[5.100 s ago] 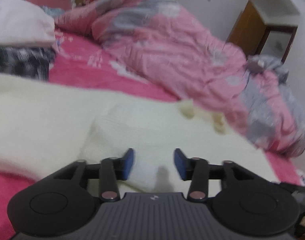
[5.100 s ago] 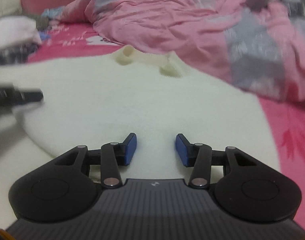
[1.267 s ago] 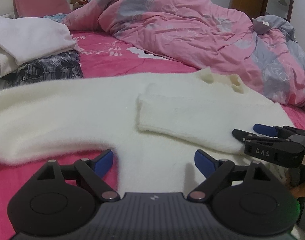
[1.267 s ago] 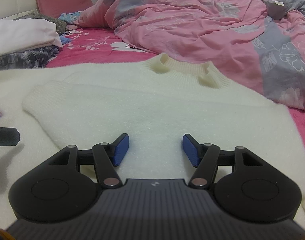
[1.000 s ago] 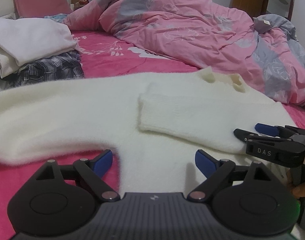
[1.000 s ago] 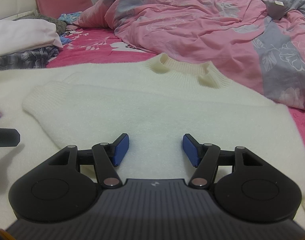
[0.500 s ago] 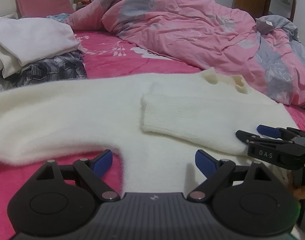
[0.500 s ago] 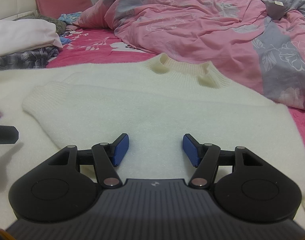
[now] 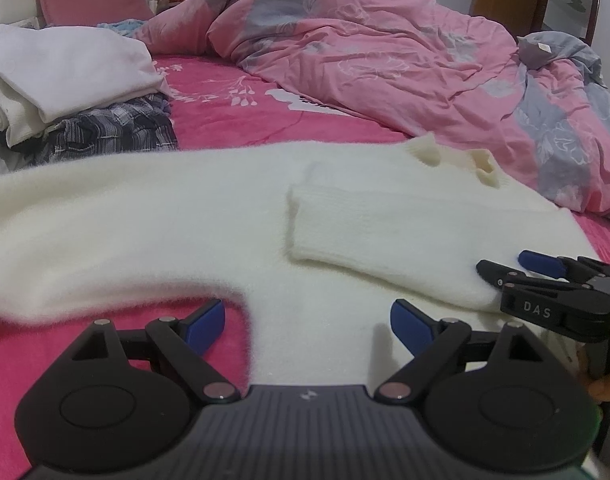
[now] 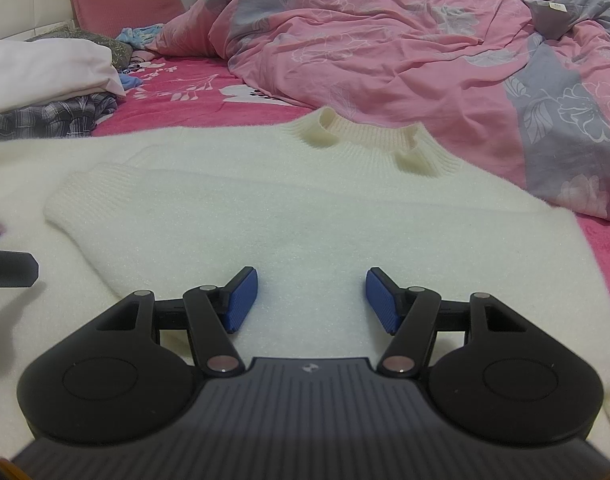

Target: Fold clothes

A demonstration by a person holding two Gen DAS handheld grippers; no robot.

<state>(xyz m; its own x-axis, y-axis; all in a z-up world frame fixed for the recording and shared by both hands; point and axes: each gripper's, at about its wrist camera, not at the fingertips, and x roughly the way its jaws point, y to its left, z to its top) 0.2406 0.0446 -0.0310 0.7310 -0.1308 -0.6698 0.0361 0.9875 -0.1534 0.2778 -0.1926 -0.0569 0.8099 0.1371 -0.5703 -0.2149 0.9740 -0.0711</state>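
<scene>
Cream sweater [image 10: 305, 216] flat (1 sleeve [image 9: 385, 240] folded)

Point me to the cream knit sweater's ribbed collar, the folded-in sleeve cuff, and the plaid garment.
Cream knit sweater's ribbed collar [image 10: 369, 136]: right wrist view, back rim.
Folded-in sleeve cuff [image 9: 305, 220]: left wrist view, ribbed end.
Grey plaid garment [image 9: 117, 128]: left wrist view, exposed front fold.

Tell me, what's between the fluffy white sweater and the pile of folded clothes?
In the left wrist view, only a narrow strip of bare pink bedsheet separates the fluffy white sweater from the pile of folded clothes.
</scene>
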